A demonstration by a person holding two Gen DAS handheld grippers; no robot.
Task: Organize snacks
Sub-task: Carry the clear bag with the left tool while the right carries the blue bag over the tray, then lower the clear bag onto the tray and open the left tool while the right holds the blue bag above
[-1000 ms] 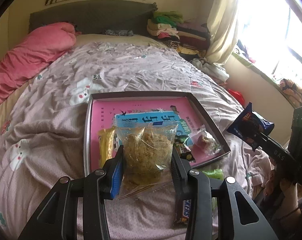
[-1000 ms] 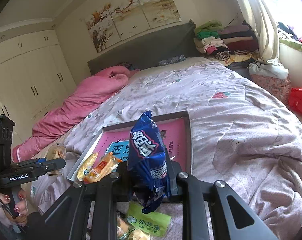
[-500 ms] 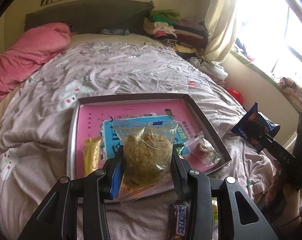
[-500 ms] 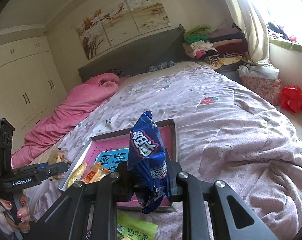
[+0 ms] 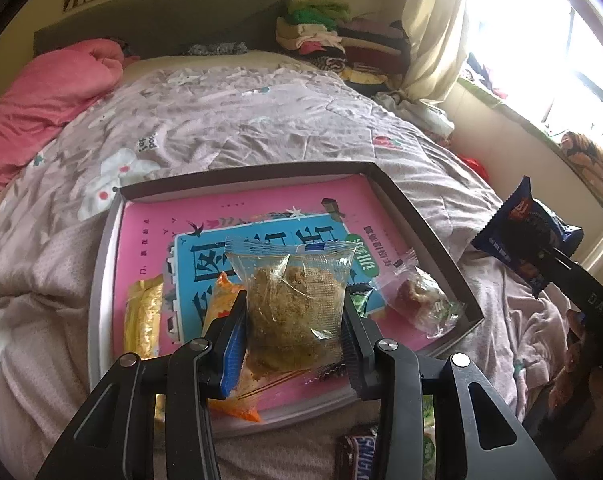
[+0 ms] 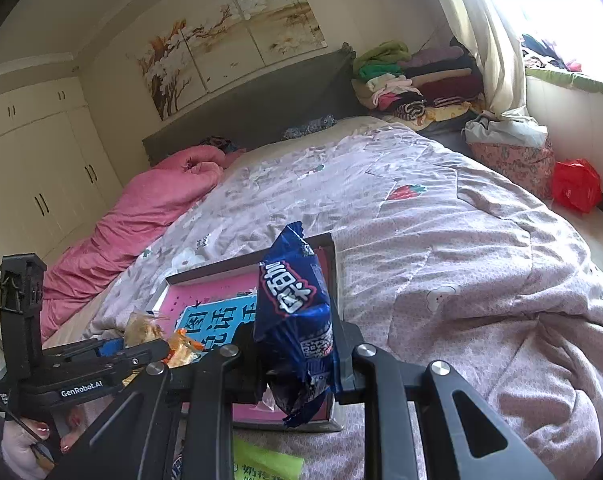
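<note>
Closer over the tray (image 5: 421, 216), "GenRobot.AI" left gripper (image 6: 141, 344) carries a snack packet (image 5: 297, 312).

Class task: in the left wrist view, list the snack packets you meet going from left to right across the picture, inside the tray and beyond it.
Yellow packet → orange packet → clear packet held in the left gripper → small clear-wrapped snack → blue packet held in the right gripper.

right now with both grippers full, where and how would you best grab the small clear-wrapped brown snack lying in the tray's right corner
Grip the small clear-wrapped brown snack across its bulging brown middle, coming from above. It lies flat in the pink-bottomed tray, close to the tray's right wall, so a side approach looks blocked. Its twisted film ends are thin and would probably slip.
</note>
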